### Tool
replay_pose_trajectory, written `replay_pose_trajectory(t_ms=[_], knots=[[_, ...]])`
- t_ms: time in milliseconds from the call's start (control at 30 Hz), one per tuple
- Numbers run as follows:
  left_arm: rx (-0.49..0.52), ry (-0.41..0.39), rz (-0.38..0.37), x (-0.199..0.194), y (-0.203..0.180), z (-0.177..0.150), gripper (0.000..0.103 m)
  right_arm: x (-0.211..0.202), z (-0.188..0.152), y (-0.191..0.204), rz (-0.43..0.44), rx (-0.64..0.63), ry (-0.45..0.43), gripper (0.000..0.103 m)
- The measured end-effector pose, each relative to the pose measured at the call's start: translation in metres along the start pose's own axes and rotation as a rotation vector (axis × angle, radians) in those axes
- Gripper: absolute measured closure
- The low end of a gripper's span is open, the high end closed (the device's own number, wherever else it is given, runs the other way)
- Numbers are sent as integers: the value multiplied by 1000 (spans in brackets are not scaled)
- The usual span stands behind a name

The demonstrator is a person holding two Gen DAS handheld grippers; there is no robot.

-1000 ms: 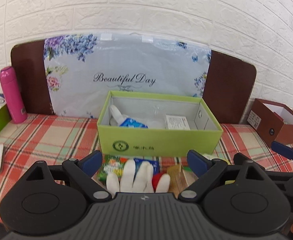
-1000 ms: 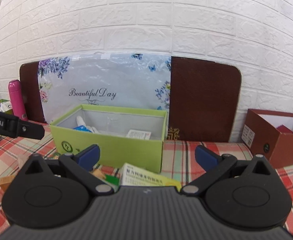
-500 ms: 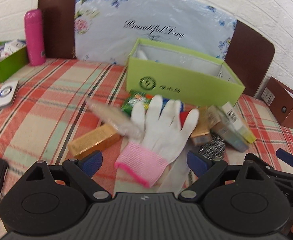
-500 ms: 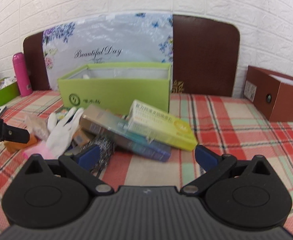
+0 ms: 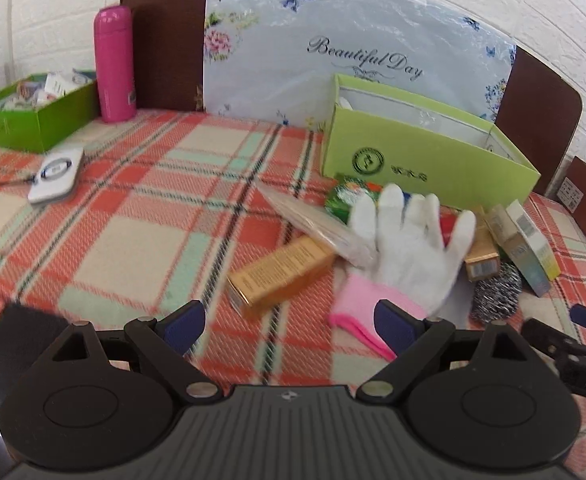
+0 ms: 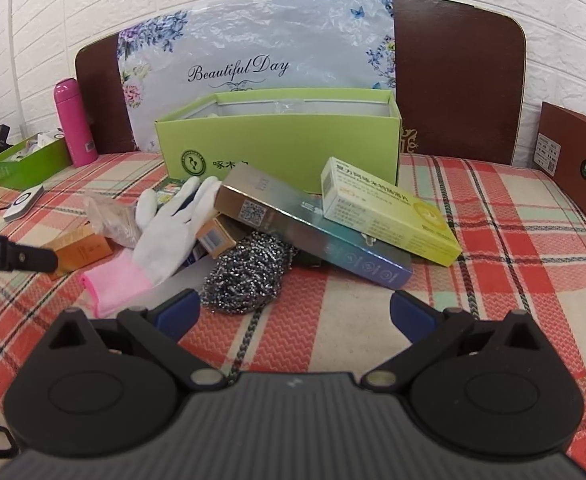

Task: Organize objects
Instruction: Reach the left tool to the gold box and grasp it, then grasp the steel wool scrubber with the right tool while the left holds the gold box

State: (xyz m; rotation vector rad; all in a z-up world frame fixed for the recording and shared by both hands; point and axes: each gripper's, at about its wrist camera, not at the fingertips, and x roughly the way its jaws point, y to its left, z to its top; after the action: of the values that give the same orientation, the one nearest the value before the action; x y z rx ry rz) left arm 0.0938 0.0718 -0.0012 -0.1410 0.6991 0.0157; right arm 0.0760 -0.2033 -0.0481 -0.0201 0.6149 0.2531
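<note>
**Both tongs apart above a heap of odds and ends**

The left tongs [image 5: 289,326] hang over the plaid-covered desk [image 5: 133,216] with their blue tips spread wide and nothing between them. Just ahead of them lies an orange carton [image 5: 281,276] on its side, and to its right a white glove [image 5: 409,244] with a pink cuff, fingers pointing toward the light green box [image 5: 425,160]. A clear plastic packet [image 5: 313,224] rests across the carton's far end and touches the glove. A green sachet [image 5: 343,198] shows behind the glove's fingers, close to the box front. This view is somewhat blurred.

The right tongs [image 6: 295,316] are likewise spread, holding nothing. Directly ahead of them sits a steel scouring pad [image 6: 249,276]. A long silver-blue carton [image 6: 313,236] leans over the pad's far side, and a yellow-green medicine packet [image 6: 389,216] lies tilted on that carton. The glove lies left of the pad, with a small gold carton [image 6: 215,238] between them. The light green box stands open behind the heap, against a flowered panel [image 6: 253,52] that reads "Beautiful Day".

Off to the left stand a pink flask [image 6: 75,124], a darker green tray [image 6: 25,162] of small items, and a white gadget [image 5: 57,174] on a cable. A brown box [image 6: 577,164] stands at the right edge of the desk.
</note>
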Motion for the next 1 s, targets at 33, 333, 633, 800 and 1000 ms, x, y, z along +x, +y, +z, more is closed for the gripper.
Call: replay_pose_trajectory(t_ms=[33,333,633,800,1000], knots=[[12,-7,-3,4,4,4,9,0,-1,0,1,-1,3,0],[21,77,-117,41,14,18,62,13,1,5,15,11,39,17],[9,150,-211,23,0,-7,77,43,16,16,86,18,53,37],[22,169,-242,13,-7,-15,78,39,14,8,118,32,78,65],[34,193,-262,-1,-12,-25,78,-15,-2,-23,247,68,129,65]])
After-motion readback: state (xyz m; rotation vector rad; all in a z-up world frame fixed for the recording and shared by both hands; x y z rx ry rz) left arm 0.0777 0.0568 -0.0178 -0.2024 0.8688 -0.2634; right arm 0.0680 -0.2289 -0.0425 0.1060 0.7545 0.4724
